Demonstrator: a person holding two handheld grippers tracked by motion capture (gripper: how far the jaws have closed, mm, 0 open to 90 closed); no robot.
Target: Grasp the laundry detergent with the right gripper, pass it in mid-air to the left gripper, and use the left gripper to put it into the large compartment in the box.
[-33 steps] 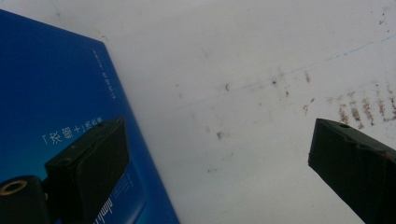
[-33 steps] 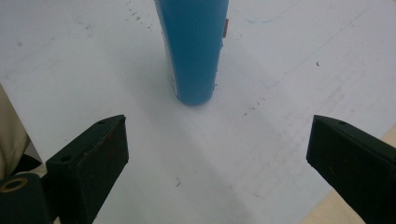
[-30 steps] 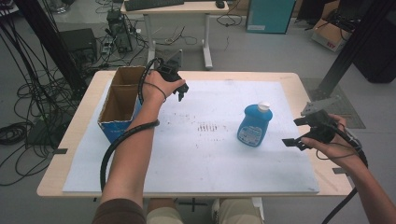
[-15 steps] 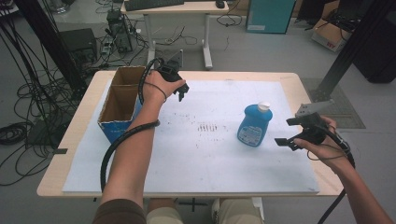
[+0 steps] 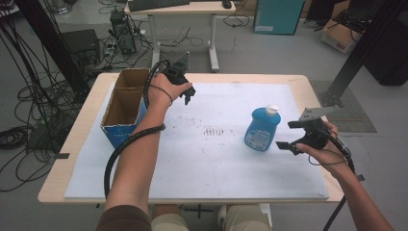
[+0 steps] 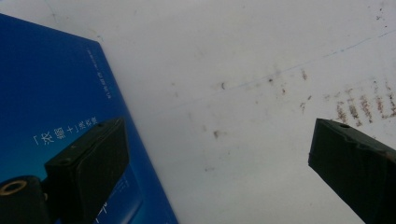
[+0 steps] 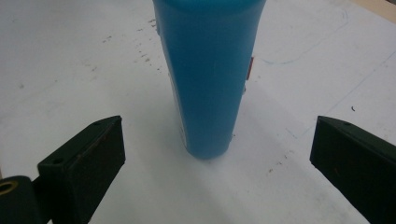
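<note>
A blue bottle [image 5: 261, 128] with a white cap stands upright on the white sheet [image 5: 211, 159], right of centre. My right gripper [image 5: 289, 134] is open just to the bottom right of it, jaws pointing at its side; in the right gripper view the bottle [image 7: 208, 79] stands a short way ahead of the wide-apart jaws, centred on the gap. An open cardboard box [image 5: 124, 103] with blue sides sits at the left. My left gripper [image 5: 187, 96] hovers open beside the box's far right corner, over the stained sheet [image 6: 243, 93], with the box's blue wall [image 6: 56, 102] at its left jaw.
Dark smudges [image 5: 214, 131] mark the middle of the sheet. The wooden table edge [image 5: 308, 84] runs around the sheet. A black cable [image 5: 122, 149] trails along the left forearm. Beyond the table stand a desk [image 5: 183, 9], cables and a cardboard carton [image 5: 339, 36] on the floor.
My right gripper has moved left and slightly forward, closing in on the blue bottle. The left gripper has stayed by the box.
</note>
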